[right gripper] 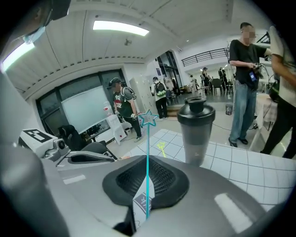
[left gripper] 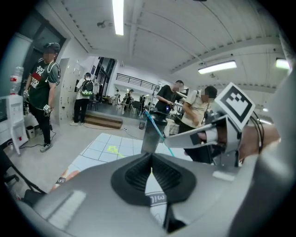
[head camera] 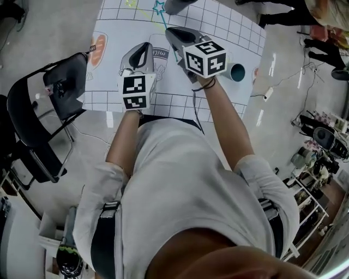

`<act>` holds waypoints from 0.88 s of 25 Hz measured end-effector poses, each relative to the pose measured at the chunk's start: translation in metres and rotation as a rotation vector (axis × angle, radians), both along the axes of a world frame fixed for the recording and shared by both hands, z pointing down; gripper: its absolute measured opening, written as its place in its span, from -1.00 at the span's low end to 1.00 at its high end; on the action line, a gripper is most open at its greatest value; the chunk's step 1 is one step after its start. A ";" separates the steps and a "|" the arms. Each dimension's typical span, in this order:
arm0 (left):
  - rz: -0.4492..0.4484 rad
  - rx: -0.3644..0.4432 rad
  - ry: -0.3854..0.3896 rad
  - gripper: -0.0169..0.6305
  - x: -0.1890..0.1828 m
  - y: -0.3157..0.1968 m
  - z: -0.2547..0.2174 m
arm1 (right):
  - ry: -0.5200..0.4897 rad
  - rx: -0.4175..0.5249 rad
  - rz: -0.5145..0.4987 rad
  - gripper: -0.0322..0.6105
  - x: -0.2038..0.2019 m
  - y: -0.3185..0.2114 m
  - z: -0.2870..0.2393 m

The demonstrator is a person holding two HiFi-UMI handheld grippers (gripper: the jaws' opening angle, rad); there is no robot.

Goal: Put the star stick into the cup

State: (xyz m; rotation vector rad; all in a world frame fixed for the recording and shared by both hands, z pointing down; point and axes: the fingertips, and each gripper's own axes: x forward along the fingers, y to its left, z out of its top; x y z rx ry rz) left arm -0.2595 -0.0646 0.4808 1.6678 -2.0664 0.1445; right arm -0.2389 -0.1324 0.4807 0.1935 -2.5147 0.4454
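Both claws are hovering above the white grid-printed table cover point(head camera: 229, 32). My right claw point(right gripper: 148, 187) is clamping the thin turquoise plastic stick with the star-shaped top point(right gripper: 147, 157). Its jaws are pressing onto the stick's lower end, and the stick is rising straight out of the pads with the star uppermost. From the head view the stick point(head camera: 162, 15) is pointing away from me over the table, held clear of the surface. My left claw point(left gripper: 151, 159) is fully closed, pads meeting, gripping nothing, and is hanging just beside the right one. The small teal round cup point(head camera: 237, 72) is sitting on the table near its right edge, right of my right claw point(head camera: 170, 30) and apart from the stick. A tall grey shaker bottle with a dark lid point(right gripper: 196, 132) is standing at the far side, just right of the star. People are standing on the floor beyond.
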 end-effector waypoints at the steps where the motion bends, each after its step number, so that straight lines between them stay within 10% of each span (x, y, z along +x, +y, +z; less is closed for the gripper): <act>1: 0.014 0.001 -0.005 -0.94 0.007 -0.005 -0.003 | -0.007 0.005 0.013 -0.85 0.009 -0.003 -0.003; 22: 0.358 0.057 -0.047 -0.94 0.158 -0.102 -0.044 | -0.379 0.090 0.512 -0.85 0.209 -0.098 -0.111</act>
